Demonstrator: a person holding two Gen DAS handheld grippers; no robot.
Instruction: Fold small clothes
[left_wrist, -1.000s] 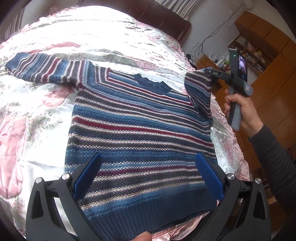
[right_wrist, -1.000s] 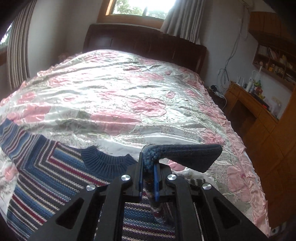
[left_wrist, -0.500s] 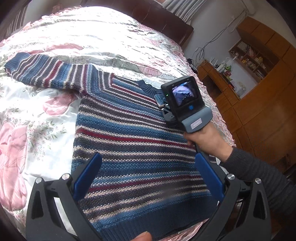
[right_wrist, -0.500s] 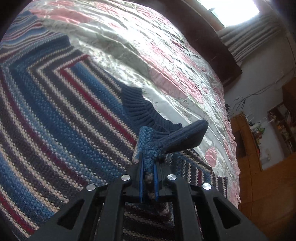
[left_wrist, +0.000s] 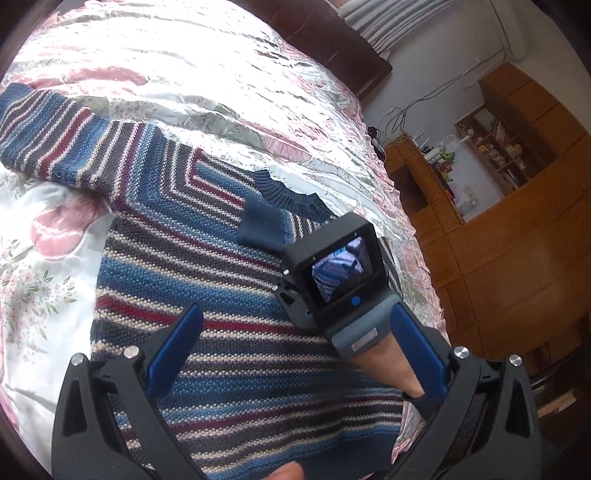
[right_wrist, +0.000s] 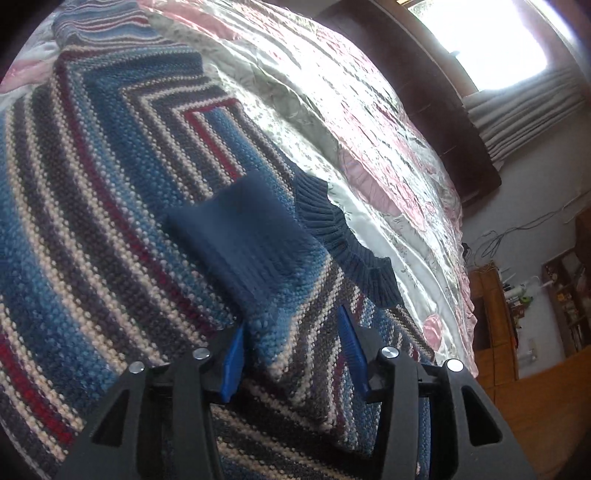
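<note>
While it lies flat on the flowered satin bedspread (left_wrist: 229, 85), the striped knit sweater (left_wrist: 229, 332) has one sleeve folded inward across its chest, so that the dark blue cuff (right_wrist: 236, 236) rests on the body just near of the ribbed collar (right_wrist: 351, 251). The other sleeve (left_wrist: 62, 140) lies stretched out to the far left on the bedspread.

Seen from the right wrist, the right gripper (right_wrist: 291, 350) is low over the folded sleeve with its blue fingers (right_wrist: 232, 358) spread, one on each side of the knit; the left one seems to touch the fabric, though that is hard to judge at this angle. In the left wrist view the same gripper shows from behind, its small screen (left_wrist: 343, 273) lit, held by a hand (left_wrist: 388, 365) with a dark cuff at the wrist.

Nearer the hem, the left gripper (left_wrist: 295, 354) is above the sweater's lower half with its fingers (left_wrist: 173, 350) wide apart and nothing between them. A fingertip (left_wrist: 284, 472) shows at the near edge.

Beyond the bed to the right stand wooden cabinets (left_wrist: 517, 240) and a cluttered shelf (left_wrist: 506, 144); a dark headboard (left_wrist: 332, 48) sits at the far end.
</note>
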